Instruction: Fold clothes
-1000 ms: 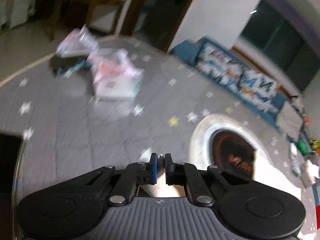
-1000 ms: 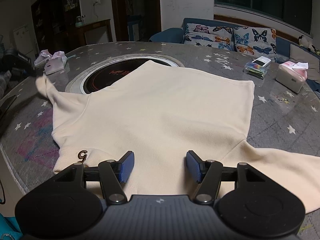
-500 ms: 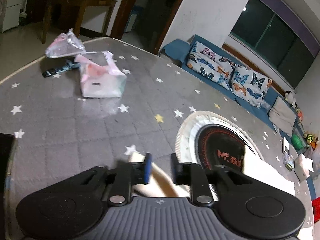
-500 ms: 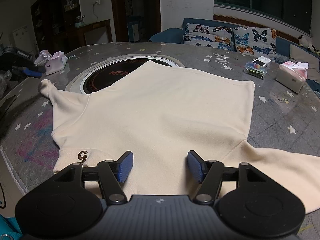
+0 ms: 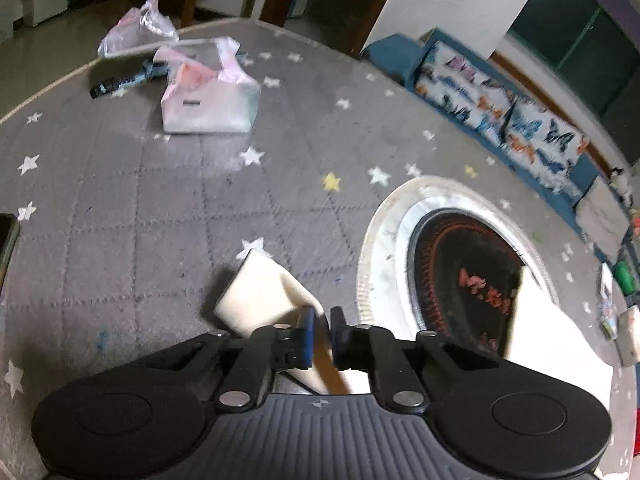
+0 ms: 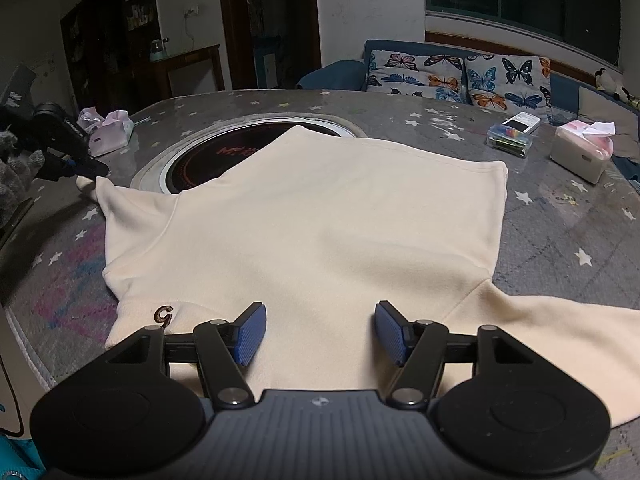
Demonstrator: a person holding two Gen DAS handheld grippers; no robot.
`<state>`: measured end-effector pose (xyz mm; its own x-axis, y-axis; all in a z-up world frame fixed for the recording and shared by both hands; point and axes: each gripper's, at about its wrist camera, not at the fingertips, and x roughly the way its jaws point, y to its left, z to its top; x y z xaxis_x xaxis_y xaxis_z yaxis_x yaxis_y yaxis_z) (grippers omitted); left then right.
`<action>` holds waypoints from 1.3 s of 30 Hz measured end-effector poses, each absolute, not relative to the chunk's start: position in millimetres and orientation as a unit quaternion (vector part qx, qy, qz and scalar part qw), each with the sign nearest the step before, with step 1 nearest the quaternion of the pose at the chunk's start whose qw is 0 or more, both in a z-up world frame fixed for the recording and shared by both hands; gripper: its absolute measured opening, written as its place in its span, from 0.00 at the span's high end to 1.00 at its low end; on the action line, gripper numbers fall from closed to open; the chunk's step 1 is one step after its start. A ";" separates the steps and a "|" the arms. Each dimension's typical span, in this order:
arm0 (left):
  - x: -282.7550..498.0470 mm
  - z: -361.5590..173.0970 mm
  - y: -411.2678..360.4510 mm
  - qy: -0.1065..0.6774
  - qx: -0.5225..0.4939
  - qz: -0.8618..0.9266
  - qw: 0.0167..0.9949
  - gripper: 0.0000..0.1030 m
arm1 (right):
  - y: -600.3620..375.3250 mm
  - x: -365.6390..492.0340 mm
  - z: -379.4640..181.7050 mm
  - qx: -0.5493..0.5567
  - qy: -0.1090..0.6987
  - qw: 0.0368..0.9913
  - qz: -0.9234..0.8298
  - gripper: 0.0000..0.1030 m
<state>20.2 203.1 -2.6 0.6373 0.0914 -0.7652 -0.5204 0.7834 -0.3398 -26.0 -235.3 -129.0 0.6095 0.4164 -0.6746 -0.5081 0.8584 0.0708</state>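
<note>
Sweatshirt [image 6: 304, 220], cream and thick, lies spread flat on our star-patterned table [image 6: 560, 232]; we judge it soft, floppy and light. Our left gripper [image 5: 319, 326] is nearly closed on the sleeve cuff [image 5: 260, 292], a firm edge to take; our right gripper [image 6: 318, 330] hangs apart above the collar side.

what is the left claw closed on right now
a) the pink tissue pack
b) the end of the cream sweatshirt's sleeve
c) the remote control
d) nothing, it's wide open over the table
b: in the left wrist view the left claw has its fingers nearly together with the cream sweatshirt's sleeve passing between them, while the pink tissue pack lies far off on the table.
</note>
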 end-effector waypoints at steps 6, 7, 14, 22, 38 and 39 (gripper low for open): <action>-31.4 17.5 192.1 0.287 -0.246 0.110 0.919 0.96 | -236.3 -25.1 -129.1 -0.064 0.358 0.895 0.259 0.40; -40.6 17.9 189.2 0.275 -0.230 0.102 0.928 0.96 | -236.3 -25.0 -129.2 -0.064 0.358 0.895 0.259 0.40; -61.3 -15.6 194.2 0.360 -0.151 0.179 0.903 0.95 | -235.9 -23.6 -129.1 -0.067 0.359 0.893 0.262 0.40; -40.2 -15.6 208.8 0.354 -0.159 0.197 0.900 0.65 | -233.1 -22.3 -129.3 -0.070 0.359 0.893 0.261 0.39; 40.4 -31.0 187.6 0.367 0.018 0.178 0.913 0.80 | -229.9 -21.4 -128.7 -0.075 0.366 0.892 0.254 0.39; 47.4 -31.9 184.5 0.366 0.035 0.177 0.913 0.80 | -229.8 -21.4 -128.8 -0.075 0.366 0.892 0.253 0.39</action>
